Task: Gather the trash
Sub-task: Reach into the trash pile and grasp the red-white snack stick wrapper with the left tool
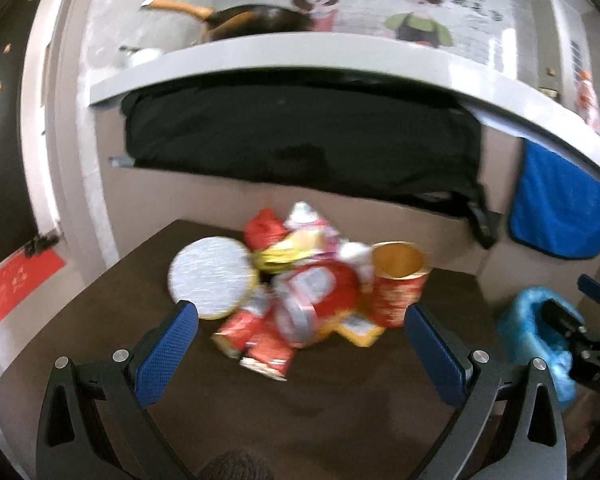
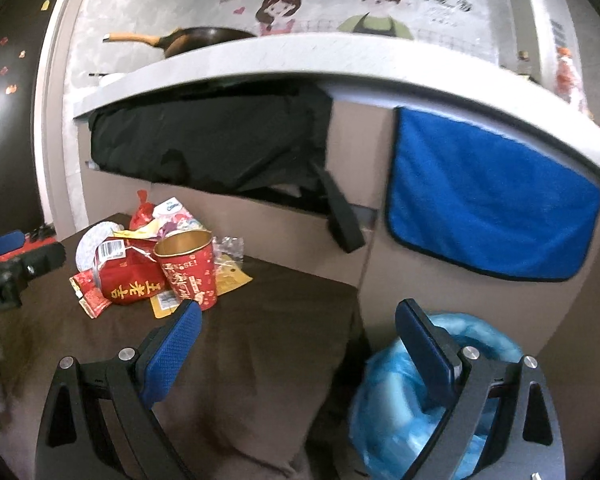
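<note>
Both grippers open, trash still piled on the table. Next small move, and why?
Probably ease the left gripper forward onto the red wrappers at the pile's near edge: it is open, empty and facing them, while the right gripper sits nearer the blue-lined bin.

We see our left gripper (image 1: 302, 344) spread wide before a trash pile (image 1: 300, 292) on the brown table (image 1: 100, 320). A red paper cup (image 1: 398, 280) stands upright at the pile's right edge.

Trash pile (image 1: 300, 288) on tabletop (image 1: 140, 320), far side. Cup (image 1: 398, 284) upright at pile's right; round lid (image 1: 212, 280) at left. Bin bag (image 2: 432, 396) right of tabletop, lower down. Counter (image 2: 300, 60) behind, pan (image 2: 204, 40) on it.
</note>
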A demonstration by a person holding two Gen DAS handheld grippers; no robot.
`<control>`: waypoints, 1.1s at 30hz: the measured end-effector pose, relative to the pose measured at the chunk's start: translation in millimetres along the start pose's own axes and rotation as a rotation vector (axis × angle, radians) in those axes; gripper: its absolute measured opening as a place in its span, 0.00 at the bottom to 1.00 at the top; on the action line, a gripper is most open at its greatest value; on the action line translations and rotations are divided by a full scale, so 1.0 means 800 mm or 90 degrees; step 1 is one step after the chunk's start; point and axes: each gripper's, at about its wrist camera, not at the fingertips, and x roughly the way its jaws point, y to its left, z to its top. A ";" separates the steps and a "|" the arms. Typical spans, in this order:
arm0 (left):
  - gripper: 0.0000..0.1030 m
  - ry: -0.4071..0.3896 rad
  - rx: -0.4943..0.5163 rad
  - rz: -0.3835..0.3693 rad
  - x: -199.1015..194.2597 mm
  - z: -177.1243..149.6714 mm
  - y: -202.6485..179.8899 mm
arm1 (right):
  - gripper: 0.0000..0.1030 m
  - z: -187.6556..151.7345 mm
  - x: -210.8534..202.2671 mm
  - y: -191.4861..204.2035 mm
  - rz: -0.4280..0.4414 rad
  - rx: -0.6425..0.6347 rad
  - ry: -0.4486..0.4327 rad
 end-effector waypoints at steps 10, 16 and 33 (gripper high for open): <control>0.99 0.102 -0.059 -0.044 0.071 -0.015 0.122 | 0.93 0.006 0.065 0.045 0.052 -0.032 0.027; 0.90 0.121 -0.007 -0.112 0.080 -0.028 0.102 | 0.93 -0.005 0.081 0.067 0.069 -0.060 0.055; 0.11 0.191 -0.015 -0.164 0.149 -0.017 0.068 | 0.93 0.000 0.077 0.068 0.106 -0.073 0.069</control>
